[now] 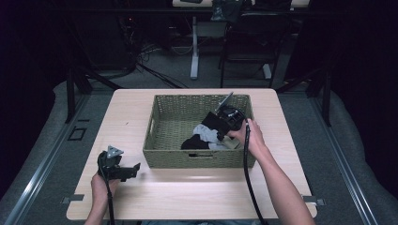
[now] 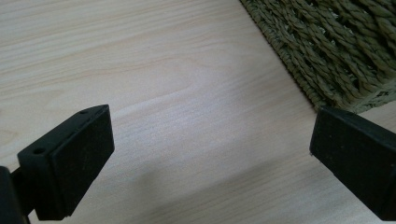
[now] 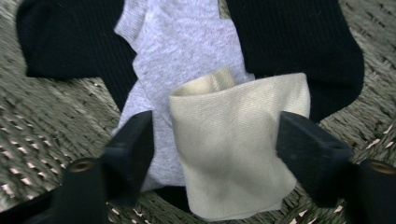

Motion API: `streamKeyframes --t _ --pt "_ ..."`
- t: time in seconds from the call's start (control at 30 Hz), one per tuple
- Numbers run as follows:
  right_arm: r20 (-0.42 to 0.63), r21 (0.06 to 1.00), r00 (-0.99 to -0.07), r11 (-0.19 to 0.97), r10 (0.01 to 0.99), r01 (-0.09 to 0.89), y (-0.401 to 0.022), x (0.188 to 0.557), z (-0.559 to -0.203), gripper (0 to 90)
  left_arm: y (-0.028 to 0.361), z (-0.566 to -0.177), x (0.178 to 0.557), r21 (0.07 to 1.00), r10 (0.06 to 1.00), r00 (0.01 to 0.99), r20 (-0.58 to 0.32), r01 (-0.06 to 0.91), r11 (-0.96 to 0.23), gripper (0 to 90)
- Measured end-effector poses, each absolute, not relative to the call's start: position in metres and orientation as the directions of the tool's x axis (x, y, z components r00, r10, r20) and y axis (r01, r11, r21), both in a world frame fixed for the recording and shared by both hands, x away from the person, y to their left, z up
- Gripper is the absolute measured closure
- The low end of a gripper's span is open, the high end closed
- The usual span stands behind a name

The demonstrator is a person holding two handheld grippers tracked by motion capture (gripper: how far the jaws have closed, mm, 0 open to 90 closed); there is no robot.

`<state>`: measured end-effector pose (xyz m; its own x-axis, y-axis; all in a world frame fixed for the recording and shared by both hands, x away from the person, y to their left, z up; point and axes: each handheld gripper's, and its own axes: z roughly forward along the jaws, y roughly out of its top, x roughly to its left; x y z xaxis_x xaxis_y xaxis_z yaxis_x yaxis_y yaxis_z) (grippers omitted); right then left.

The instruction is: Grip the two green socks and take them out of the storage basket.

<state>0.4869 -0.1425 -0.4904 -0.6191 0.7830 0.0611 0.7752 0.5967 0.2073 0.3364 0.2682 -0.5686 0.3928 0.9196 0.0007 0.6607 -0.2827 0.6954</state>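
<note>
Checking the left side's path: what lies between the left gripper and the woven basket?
Only bare table lies between the left gripper and the woven basket, as the left gripper view shows.

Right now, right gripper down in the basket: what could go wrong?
The right gripper straddles the cream sock, but one pad also lies over the grey sock beneath, so closing may lift both. The black socks touch the pile and could drag along inside the basket.

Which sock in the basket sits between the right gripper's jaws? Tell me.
The cream sock: it lies on top between the right gripper's open jaws. The grey sock lies under it, the black socks beyond, in the basket.
</note>
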Motion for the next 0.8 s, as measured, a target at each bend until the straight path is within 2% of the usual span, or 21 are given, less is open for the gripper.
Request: streamKeyframes --t 0.07,0.1,0.13,0.17,0.23,0.27,0.3,0.43,0.8 --pt "0.052 0.2 -0.616 0.597 0.786 0.777 -0.14 0.487 -0.494 36.7 0.268 -0.569 0.337 0.695 0.919 0.394 0.001 0.661 -0.284 0.0" --pt "0.04 0.194 -0.617 0.6 0.786 0.776 -0.14 0.487 -0.495 43.4 0.268 -0.569 0.336 0.694 0.919 0.393 0.001 0.661 -0.284 0.0" --pt "0.03 0.184 -0.615 0.6 0.788 0.778 -0.139 0.487 -0.497 55.3 0.268 -0.569 0.336 0.694 0.919 0.393 0.001 0.661 -0.284 0.0" --pt "0.03 0.184 -0.615 0.6 0.788 0.778 -0.139 0.487 -0.497 55.3 0.268 -0.569 0.336 0.696 0.92 0.393 0.0 0.66 -0.282 0.0" --pt "0.02 0.182 -0.612 0.599 0.79 0.78 -0.14 0.487 -0.497 67.9 0.268 -0.569 0.336 0.695 0.919 0.394 0.001 0.66 -0.283 0.0" --pt "0.022 0.179 -0.609 0.596 0.793 0.782 -0.14 0.487 -0.495 78.7 0.268 -0.569 0.337 0.696 0.919 0.394 0.0 0.66 -0.283 0.0" --pt "0.019 0.182 -0.608 0.595 0.793 0.783 -0.141 0.487 -0.494 82.5 0.268 -0.569 0.336 0.696 0.919 0.394 -0.001 0.661 -0.282 0.0" --pt "0.033 0.191 -0.597 0.581 0.802 0.791 -0.145 0.487 -0.489 86.8 0.268 -0.569 0.337 0.695 0.919 0.394 -0.002 0.661 -0.282 0.0" --pt "0.038 0.254 -0.585 0.558 0.81 0.79 -0.155 0.484 -0.457 86.8 0.267 -0.569 0.337 0.695 0.918 0.397 -0.002 0.66 -0.284 0.0"
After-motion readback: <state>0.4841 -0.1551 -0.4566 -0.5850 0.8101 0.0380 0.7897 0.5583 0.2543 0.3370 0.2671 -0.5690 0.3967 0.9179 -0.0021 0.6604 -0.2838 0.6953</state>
